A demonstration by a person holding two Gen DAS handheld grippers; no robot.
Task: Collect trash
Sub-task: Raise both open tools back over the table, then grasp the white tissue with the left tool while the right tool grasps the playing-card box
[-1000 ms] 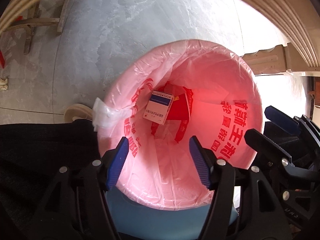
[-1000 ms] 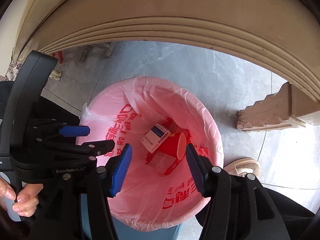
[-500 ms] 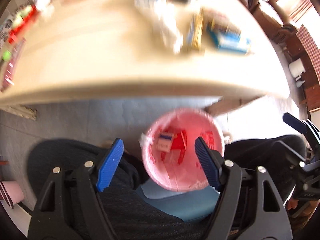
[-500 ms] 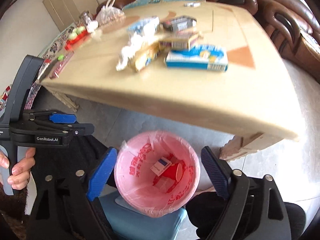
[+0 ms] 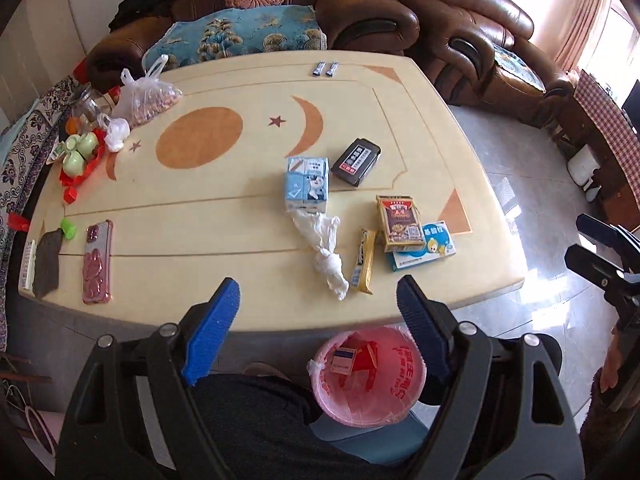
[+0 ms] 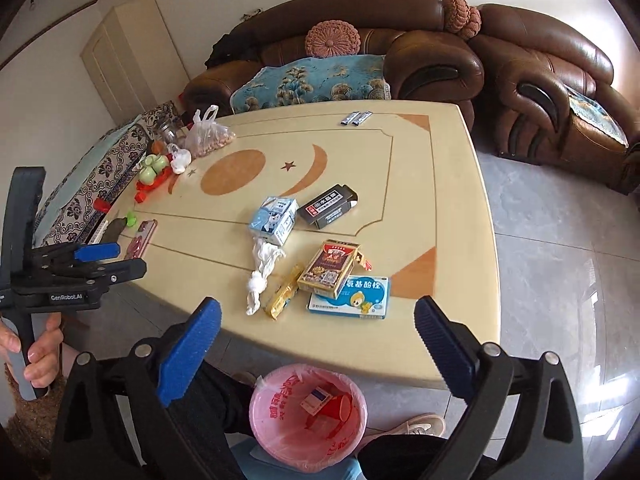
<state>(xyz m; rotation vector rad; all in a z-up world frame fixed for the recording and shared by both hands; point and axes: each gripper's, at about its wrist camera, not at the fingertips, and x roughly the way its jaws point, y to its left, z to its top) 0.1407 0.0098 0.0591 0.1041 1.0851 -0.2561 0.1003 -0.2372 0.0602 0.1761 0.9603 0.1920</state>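
Note:
A pink-lined bin (image 5: 394, 384) (image 6: 276, 420) stands on the floor by the table's near edge, with a small blue-and-white box and a red cup inside. On the table (image 5: 240, 200) lie a twisted white plastic scrap (image 5: 326, 256), a yellow wrapper (image 5: 365, 260), a brown-red box (image 5: 400, 220), a blue medicine box (image 5: 436, 246), a blue carton (image 5: 307, 180) and a black box (image 5: 356, 160). My left gripper (image 5: 318, 286) and right gripper (image 6: 318, 304) hang high over the near edge. Both have their jaws opening with nothing between them.
A pink phone (image 5: 97, 262), a dark cloth, a bag of nuts (image 5: 148, 100) and green cups on a red tray (image 5: 80, 152) sit at the table's left. A brown sofa (image 5: 360, 8) stands behind. The person's dark-trousered legs and a shoe (image 6: 416, 426) flank the bin.
Both grippers have risen from just over the bin's mouth to well above the table, tilting up so the tabletop shows. Both pairs of jaws have spread wider.

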